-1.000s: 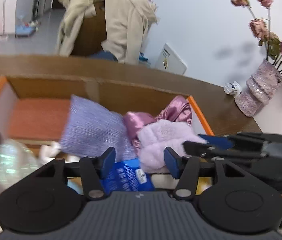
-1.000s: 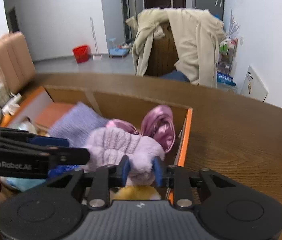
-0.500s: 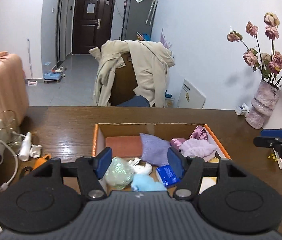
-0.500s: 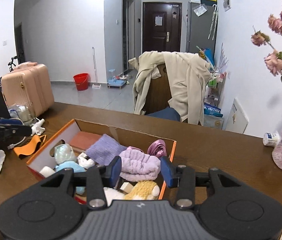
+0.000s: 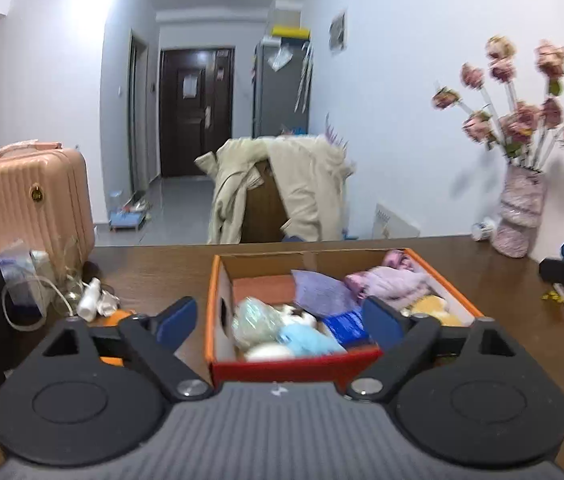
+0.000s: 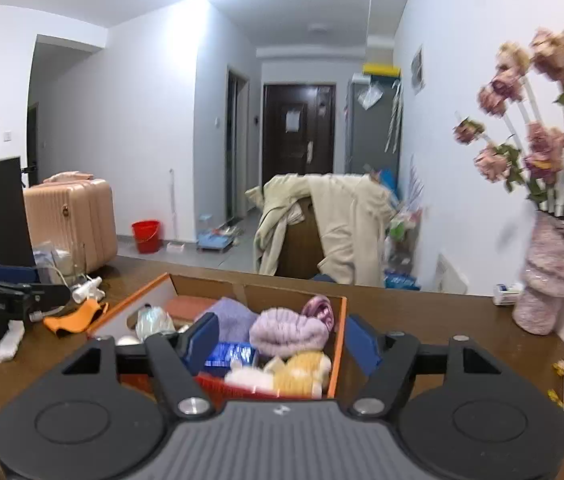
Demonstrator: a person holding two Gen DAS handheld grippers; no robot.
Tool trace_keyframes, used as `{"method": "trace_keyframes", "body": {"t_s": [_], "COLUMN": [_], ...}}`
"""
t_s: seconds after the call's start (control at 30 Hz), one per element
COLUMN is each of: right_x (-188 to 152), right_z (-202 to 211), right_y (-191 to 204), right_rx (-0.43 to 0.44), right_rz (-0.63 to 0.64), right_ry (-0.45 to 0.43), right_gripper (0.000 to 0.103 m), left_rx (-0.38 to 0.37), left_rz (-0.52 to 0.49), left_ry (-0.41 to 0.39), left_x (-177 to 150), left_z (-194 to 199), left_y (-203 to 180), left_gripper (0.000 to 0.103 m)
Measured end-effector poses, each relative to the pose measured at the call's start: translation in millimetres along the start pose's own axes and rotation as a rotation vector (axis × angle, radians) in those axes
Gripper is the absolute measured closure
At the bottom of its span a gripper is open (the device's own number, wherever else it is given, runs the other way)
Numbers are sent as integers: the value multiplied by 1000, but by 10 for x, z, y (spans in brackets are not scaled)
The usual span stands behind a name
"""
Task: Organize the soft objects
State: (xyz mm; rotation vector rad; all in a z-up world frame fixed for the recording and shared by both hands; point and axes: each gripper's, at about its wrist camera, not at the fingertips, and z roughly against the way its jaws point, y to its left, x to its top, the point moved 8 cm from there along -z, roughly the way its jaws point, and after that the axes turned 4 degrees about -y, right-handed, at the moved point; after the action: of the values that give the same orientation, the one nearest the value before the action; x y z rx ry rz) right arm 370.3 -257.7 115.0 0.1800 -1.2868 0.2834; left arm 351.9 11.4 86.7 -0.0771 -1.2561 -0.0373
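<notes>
Dark wood counter [image 5: 154, 264] is carrying the box [image 5: 290, 364] dead ahead, nearer my left hand-held gripper [image 5: 278, 320]; both hand-held grippers, right [image 6: 278, 338] included, are hanging open and empty.

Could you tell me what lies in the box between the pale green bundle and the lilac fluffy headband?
A folded purple cloth lies between the green bundle and the lilac headband, clearest in the right wrist view.

One box [image 5: 294, 364], one vase [image 5: 518, 216], one suitcase [image 5: 34, 196], one bucket [image 6: 146, 236]
</notes>
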Motion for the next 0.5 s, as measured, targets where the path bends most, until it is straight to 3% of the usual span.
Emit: {"method": "trace_keyframes", "body": {"t_s": [0.07, 0.13, 0.4, 0.5], "right_x": [-217, -432, -1179, -1364], "right_z": [171, 327, 1013, 1298], "right_y": [99, 185, 623, 764], "right_rx": [-10, -11, 13, 12], "right_rz": [4, -20, -137, -146], "right_ry": [-29, -40, -45, -78], "right_gripper": [29, 20, 12, 7], "left_rx": [-2, 3, 32, 42], "left_rz": [-3, -8, 58, 33], "left_ry": [-40, -53, -36, -57], "left_x": [-205, -387, -1179, -1371], "left_z": [180, 337, 1181, 1414], "left_y": [-58, -87, -34, 23], "left_gripper": [5, 2, 0, 0]}}
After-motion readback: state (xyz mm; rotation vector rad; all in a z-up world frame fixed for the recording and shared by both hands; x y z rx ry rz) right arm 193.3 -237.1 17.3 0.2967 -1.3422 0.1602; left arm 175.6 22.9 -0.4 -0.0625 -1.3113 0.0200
